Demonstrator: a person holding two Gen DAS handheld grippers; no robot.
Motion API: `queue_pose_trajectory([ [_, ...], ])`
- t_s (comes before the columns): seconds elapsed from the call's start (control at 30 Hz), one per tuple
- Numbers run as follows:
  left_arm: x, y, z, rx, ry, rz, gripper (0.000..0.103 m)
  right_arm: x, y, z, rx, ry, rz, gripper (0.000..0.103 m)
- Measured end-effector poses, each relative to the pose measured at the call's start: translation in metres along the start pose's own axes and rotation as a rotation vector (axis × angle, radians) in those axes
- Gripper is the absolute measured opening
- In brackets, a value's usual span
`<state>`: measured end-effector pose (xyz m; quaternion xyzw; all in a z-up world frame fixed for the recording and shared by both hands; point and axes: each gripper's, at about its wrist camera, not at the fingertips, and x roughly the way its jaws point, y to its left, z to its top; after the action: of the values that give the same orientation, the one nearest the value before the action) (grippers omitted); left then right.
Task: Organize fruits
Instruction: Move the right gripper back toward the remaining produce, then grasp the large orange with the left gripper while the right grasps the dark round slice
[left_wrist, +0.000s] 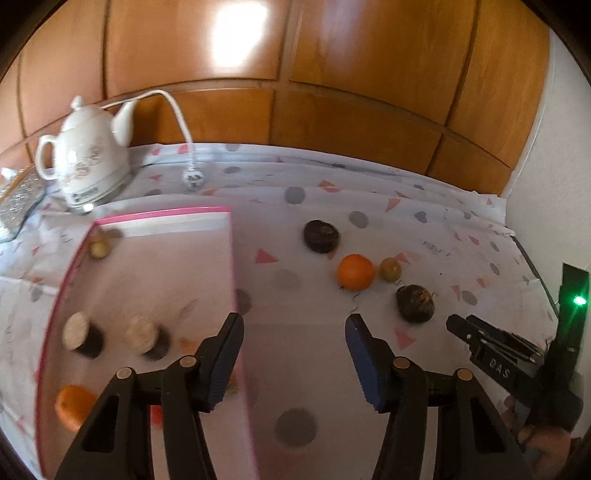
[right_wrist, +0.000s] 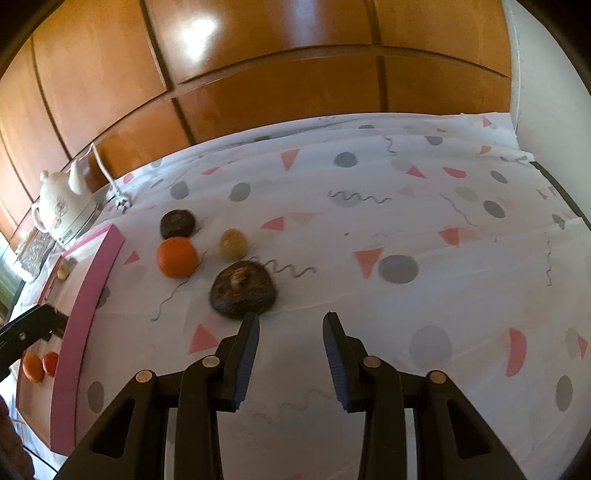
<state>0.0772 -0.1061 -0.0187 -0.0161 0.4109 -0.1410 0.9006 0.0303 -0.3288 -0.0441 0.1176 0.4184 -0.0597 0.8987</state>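
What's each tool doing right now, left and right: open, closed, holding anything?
Left tool: open, nothing between its fingers, over the pink-rimmed tray edge.
Right tool: open, empty, just short of the dark brown fruit.

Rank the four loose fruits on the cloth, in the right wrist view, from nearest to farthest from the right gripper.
From the right gripper:
1. Dark brown fruit, just ahead of the left fingertip.
2. Orange and small yellowish fruit, further back; too close to call.
3. Dark round fruit, farthest back, toward the teapot.
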Motion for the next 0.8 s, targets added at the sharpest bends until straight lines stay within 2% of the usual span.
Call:
queue_pose_trajectory([
  [0.23, 0.042, -0.024, 0.020, -0.014, 0.048, -0.040, 0.058, 0.005, -0.020, 0.009, 0.025, 0.000, -0.010, 0.036],
  [0.37, 0.061, -0.037, 0.029, -0.010, 0.060, -0.051, 0.058, 0.010, -0.020, 0.010, -0.005, 0.015, 0.067, 0.036],
  [0.43, 0.072, -0.042, 0.032, 0.001, 0.066, -0.042, 0.058, 0.011, -0.017, 0.009, -0.033, 0.018, 0.102, 0.042],
  [0.5, 0.083, -0.045, 0.035, -0.010, 0.086, -0.046, 0.058, 0.011, -0.014, 0.008, -0.058, 0.013, 0.131, 0.054],
  [0.57, 0.093, -0.047, 0.037, -0.021, 0.098, -0.047, 0.058, 0.010, -0.010, 0.008, -0.089, 0.011, 0.156, 0.061],
  [0.67, 0.107, -0.049, 0.038, -0.025, 0.113, -0.043, 0.058, 0.010, -0.001, 0.009, -0.146, 0.016, 0.180, 0.064],
  [0.7, 0.111, -0.049, 0.038, -0.029, 0.117, -0.039, 0.055, 0.011, 0.002, 0.010, -0.168, 0.020, 0.186, 0.064],
  [0.73, 0.117, -0.048, 0.037, -0.032, 0.129, -0.050, 0.041, 0.013, 0.005, 0.010, -0.188, 0.022, 0.184, 0.064],
  [0.8, 0.118, -0.047, 0.036, -0.050, 0.131, -0.075, 0.038, 0.018, 0.011, 0.012, -0.226, 0.027, 0.175, 0.065],
])
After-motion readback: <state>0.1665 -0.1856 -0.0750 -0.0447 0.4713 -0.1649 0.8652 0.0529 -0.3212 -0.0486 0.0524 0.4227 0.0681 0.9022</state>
